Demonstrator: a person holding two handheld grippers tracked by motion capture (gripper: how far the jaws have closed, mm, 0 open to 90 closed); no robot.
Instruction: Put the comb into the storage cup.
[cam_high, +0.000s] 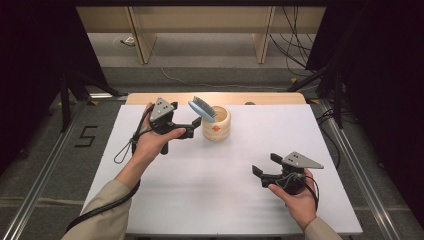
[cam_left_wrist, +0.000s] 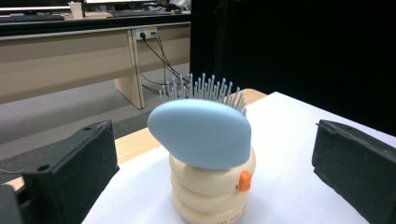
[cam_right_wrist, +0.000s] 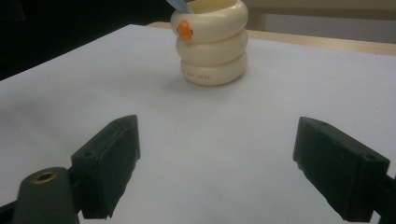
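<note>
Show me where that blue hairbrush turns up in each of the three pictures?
High view: the blue hairbrush stands in the cream cup, upper middle, beside the left tool.
Left gripper view: centre, its blue back facing the camera, bristles behind.
Right gripper view: a blue sliver at the top edge.
Shared landmark: the cup's orange knob.

White table sheet (cam_high: 200, 180) across the centre of the frame, wooden edge (cam_high: 150, 98) along its far side. Grey floor around, painted number 5 (cam_high: 86, 136) at the left. Wooden desk legs (cam_high: 142, 40) in the upper part, cables (cam_high: 295, 45) hanging at upper right. Dark curtains (cam_high: 30, 60) on both sides.
</note>
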